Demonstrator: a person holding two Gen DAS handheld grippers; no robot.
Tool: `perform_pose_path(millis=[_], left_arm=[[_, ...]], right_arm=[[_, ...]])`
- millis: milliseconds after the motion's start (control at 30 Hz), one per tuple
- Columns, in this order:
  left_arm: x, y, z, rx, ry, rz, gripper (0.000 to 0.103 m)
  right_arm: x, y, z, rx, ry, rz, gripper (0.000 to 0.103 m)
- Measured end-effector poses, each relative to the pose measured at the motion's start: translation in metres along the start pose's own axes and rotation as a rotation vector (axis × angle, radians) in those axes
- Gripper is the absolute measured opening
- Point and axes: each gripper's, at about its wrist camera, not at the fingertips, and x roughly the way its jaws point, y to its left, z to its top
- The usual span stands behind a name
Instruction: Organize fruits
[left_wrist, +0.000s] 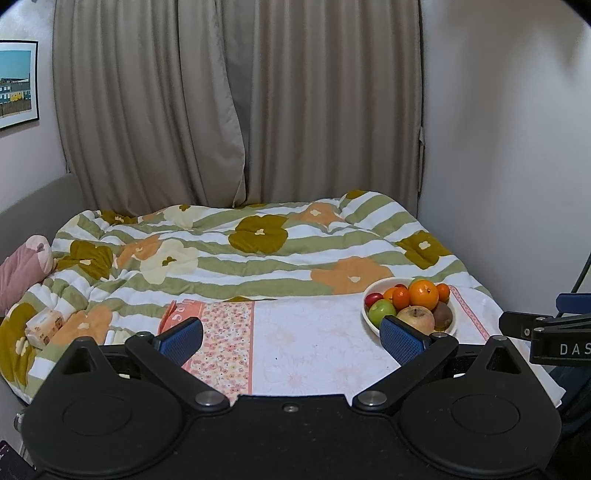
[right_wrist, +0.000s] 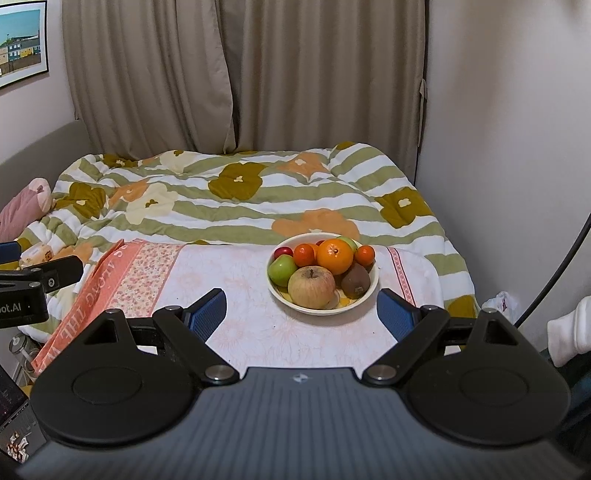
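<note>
Left claw (left_wrist: 291, 338) wide, nothing held, low centre of left wrist view over pale floral cloth (left_wrist: 314, 343) on bed; right claw (right_wrist: 300, 314) likewise wide & empty, low centre of right wrist view, just short of white bowl (right_wrist: 371, 290). Bowl on cloth, mid-right in left view, centre in right view, heaped w/ fruit: big orange (right_wrist: 334, 256) on top, pale apple (right_wrist: 311, 287) at front, green apple (right_wrist: 282, 270) left, kiwi (right_wrist: 355, 280) right, small tangerines behind. Beyond: striped flower duvet (right_wrist: 236, 199), beige curtains (right_wrist: 229, 74) upper frame, framed pic (right_wrist: 22, 40) upper left.
</note>
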Motion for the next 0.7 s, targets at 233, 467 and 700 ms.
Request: perform_pose_path(millis=[233, 467, 700], left_arm=[[0.0001, -0.0011, -0.0002, 0.001, 0.0, -0.007, 0.103], [-0.0001, -0.0026, 0.0003, 0.002, -0.001, -0.007, 0.103], [0.0002, -0.0011, 0.0001, 0.006, 0.002, -0.007, 0.103]], right_arm=[[0.0032, -0.0006, 0.002, 0.004, 0.001, 0.0, 0.103], [0.0044, -0.0013, 0.0, 0.004, 0.011, 0.0, 0.103], [0.0059, -0.0025, -0.0006, 0.007, 0.016, -0.006, 0.103]])
